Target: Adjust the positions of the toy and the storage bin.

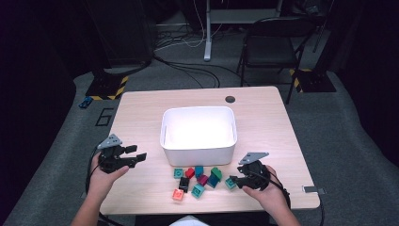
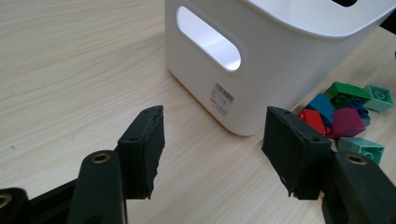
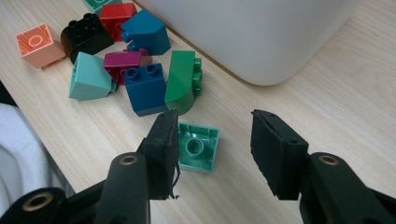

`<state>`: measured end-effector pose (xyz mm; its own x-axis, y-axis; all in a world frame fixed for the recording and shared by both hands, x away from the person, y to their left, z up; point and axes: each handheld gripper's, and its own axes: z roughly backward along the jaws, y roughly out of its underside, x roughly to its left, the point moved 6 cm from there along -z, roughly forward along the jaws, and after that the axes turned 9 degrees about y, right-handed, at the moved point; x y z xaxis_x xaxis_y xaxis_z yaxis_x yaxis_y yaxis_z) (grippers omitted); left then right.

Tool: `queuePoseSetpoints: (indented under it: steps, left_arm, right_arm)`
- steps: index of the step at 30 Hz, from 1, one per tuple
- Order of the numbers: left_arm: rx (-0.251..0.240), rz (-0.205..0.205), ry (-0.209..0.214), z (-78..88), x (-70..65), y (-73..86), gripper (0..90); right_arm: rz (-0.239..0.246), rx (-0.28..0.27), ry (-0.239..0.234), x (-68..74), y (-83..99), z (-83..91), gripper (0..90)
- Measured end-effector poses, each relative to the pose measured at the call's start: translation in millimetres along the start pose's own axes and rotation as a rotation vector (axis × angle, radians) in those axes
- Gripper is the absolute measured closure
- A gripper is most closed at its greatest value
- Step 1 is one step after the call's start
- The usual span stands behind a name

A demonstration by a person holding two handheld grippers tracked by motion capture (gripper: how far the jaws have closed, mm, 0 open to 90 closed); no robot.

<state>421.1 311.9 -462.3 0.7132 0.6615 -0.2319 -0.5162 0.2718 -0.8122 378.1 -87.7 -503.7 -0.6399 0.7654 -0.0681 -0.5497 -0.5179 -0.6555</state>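
A white bin (image 1: 197,148) stands mid-table, its handle slot facing my left gripper (image 2: 212,140). That gripper (image 1: 136,153) hovers open and empty left of the bin. Several toy bricks lie in front of the bin: green (image 3: 180,86), blue (image 3: 144,88), magenta (image 3: 122,60), black (image 3: 84,37), salmon (image 3: 37,44). A teal brick (image 3: 198,147) lies upside down on the table, apart from the heap. My right gripper (image 3: 215,140) is low over it, open, with the brick between the jaws and close to the left one. In the high view the right gripper (image 1: 234,181) sits at the heap's right end.
The table's front edge (image 1: 207,209) runs just behind the bricks, with a white garment below it. A dark round grommet (image 1: 229,99) sits at the table's far side. A folding chair (image 1: 270,47) and floor cables lie beyond.
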Motion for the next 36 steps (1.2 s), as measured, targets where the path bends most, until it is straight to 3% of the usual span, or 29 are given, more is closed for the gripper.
queuePoseSetpoints:
  steps: [10,13,17,24,36]
  left_arm:
    - [-0.005,0.004,-0.005,-5.6,4.2,9.1,38.4]
    - [0.006,-0.014,-0.014,-7.2,5.5,10.6,38.4]
    - [0.027,-0.035,-0.030,-11.0,6.7,13.9,38.4]
    - [0.033,-0.027,-0.032,-15.7,8.3,17.9,38.4]
    - [0.046,-0.026,-0.025,-17.9,6.9,19.5,38.4]
  right_arm:
    - [-0.038,-0.008,0.019,4.8,10.1,-6.1,52.0]
    - [-0.045,-0.004,0.028,4.6,11.8,-6.5,51.0]
    - [-0.041,-0.005,0.024,7.1,14.6,-9.8,49.1]
    - [-0.041,-0.006,0.026,10.5,17.1,-15.0,45.6]
    - [-0.001,0.039,0.022,19.5,21.1,-26.9,43.0]
